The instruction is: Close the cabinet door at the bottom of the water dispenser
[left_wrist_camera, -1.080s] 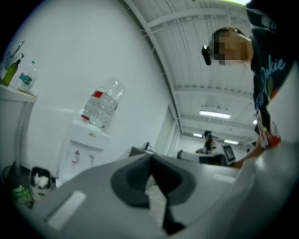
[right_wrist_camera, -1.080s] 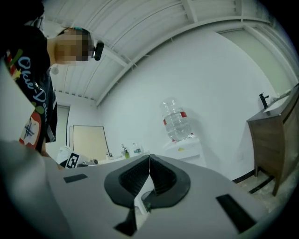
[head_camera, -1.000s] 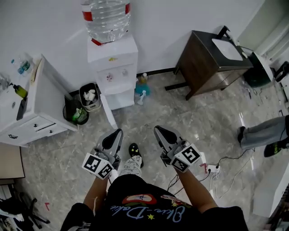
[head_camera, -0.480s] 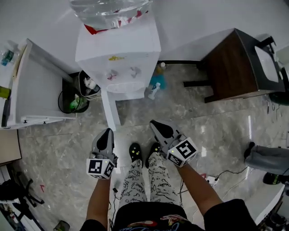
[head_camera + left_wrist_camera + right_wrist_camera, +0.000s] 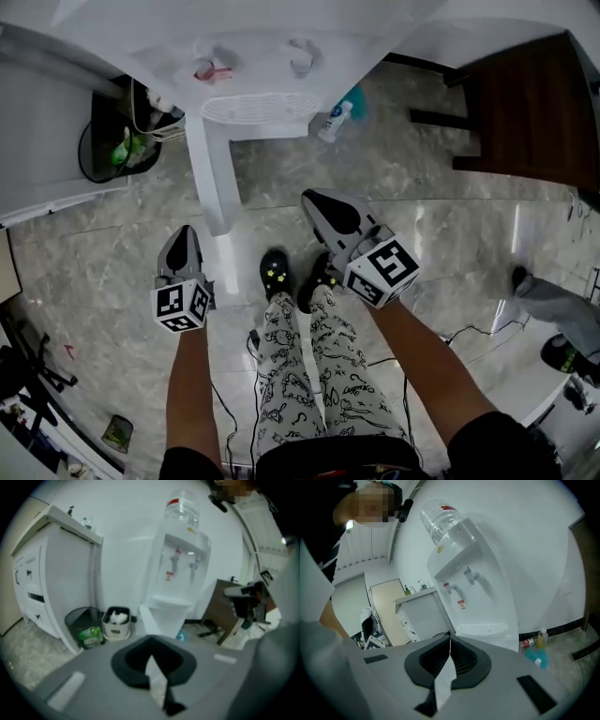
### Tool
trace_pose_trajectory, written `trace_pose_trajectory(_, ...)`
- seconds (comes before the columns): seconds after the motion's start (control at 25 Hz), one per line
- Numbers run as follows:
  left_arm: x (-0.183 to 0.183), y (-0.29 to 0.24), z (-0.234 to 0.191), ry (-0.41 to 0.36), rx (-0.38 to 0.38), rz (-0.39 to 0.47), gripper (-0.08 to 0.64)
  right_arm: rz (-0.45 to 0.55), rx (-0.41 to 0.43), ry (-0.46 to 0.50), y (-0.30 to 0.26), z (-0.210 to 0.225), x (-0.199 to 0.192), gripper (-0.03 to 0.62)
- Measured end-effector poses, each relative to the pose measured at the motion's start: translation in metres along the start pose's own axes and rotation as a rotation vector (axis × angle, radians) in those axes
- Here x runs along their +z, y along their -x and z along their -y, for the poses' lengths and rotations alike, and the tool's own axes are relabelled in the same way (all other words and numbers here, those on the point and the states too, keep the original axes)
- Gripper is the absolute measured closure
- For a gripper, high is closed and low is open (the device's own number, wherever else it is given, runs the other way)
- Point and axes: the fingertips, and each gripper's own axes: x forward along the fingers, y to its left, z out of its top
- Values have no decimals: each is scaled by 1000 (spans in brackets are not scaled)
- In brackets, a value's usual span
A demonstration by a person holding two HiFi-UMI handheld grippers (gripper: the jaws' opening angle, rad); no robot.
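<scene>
Both grippers are shut and empty. The left gripper (image 5: pixel 182 240) and the right gripper (image 5: pixel 316 202) hang low with their jaws pressed together, probably to push with a blunt tip rather than grasp. Just ahead of the left gripper, the cabinet door (image 5: pixel 212 178) stands swung out, edge-on, from the water dispenser (image 5: pixel 253 47). Bare floor (image 5: pixel 112 262) on that gripper's left gives room to get behind the door. A waste bin (image 5: pixel 112 150) sits further off, and a blue bottle (image 5: pixel 337 117) lies ahead of the right gripper, near where the door would shut.
</scene>
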Motion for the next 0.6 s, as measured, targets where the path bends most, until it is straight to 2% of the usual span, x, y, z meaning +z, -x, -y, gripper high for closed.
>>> trace_pose_trajectory(0.16,-37,-22,-15,-35,-11,-82,560,-8,-4,-42,-23,11,-24,577)
trace_pose_trajectory(0.32,-56,-45,-25,-2,-16,-105,561,-13,52,-59,-47,6,-31,577)
trace_pose_trajectory(0.44,-57,-61,-20,-12,-36,-124,561,8,65,-79,-53,6,-19,575)
trace_pose_trajectory(0.6,-46,-76,-1,-17,-80,-123,561,38,32,-97,-50,22,-7,577)
